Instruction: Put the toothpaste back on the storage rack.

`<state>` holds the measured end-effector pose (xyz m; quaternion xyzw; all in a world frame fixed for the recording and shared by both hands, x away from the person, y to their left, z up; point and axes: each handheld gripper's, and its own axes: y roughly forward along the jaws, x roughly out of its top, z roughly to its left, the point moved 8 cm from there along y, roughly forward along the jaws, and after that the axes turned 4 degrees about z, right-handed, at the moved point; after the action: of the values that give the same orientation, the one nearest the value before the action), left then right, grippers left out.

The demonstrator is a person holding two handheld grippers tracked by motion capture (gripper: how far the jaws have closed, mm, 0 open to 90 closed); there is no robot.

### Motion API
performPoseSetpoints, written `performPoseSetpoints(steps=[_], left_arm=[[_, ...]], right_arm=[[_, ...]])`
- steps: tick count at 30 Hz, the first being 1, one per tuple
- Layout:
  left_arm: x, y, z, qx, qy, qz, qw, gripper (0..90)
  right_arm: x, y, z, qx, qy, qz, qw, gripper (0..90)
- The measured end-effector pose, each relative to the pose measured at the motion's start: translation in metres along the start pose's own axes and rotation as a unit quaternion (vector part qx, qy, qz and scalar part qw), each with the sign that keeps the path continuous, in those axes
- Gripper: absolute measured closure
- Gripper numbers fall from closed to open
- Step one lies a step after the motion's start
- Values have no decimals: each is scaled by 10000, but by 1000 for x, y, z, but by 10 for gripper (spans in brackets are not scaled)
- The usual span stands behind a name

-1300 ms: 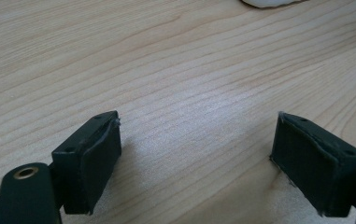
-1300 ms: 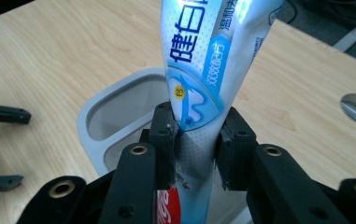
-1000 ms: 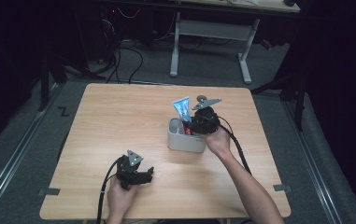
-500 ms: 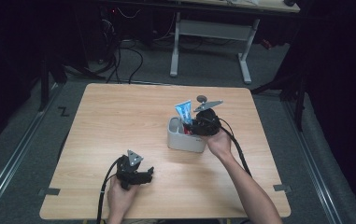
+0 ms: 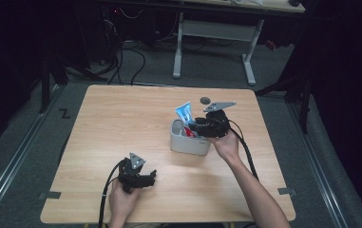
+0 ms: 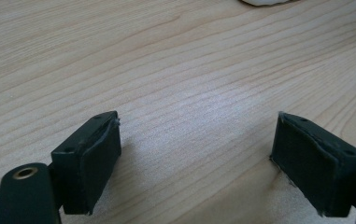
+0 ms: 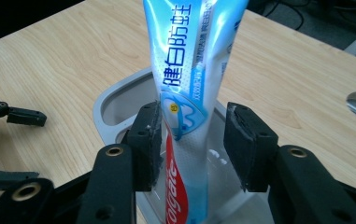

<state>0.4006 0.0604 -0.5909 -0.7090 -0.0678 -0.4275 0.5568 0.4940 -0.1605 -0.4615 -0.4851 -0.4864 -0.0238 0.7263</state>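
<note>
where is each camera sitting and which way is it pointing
High view: fixed above the person's side, looking forward and down on the table; both forearms, left tongs and right tongs at the grey holder.
Left gripper view: rides the left tongs, looking down along open jaws at bare wood.
Right gripper view: rides the right tongs, jaws either side of the toothpaste tube standing in the holder.
Shared: the tube, the holder and the left tongs show in the high and right gripper views.

Three views of one table (image 5: 121, 123)
One looks down from above; two ride low, close behind each tool's jaws, sharing its wood.
</note>
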Motion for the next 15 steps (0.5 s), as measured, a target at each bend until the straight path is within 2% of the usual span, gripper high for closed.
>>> performPoseSetpoints(steps=[7,15], left_arm=[[0,0,0,0,-1,1,10000,161],[0,0,0,1,1,2,10000,161]], right_arm=[[4,-14,-6,-111,2,-240,9996,541],[3,-25,-12,-161,60,-312,9994,566]])
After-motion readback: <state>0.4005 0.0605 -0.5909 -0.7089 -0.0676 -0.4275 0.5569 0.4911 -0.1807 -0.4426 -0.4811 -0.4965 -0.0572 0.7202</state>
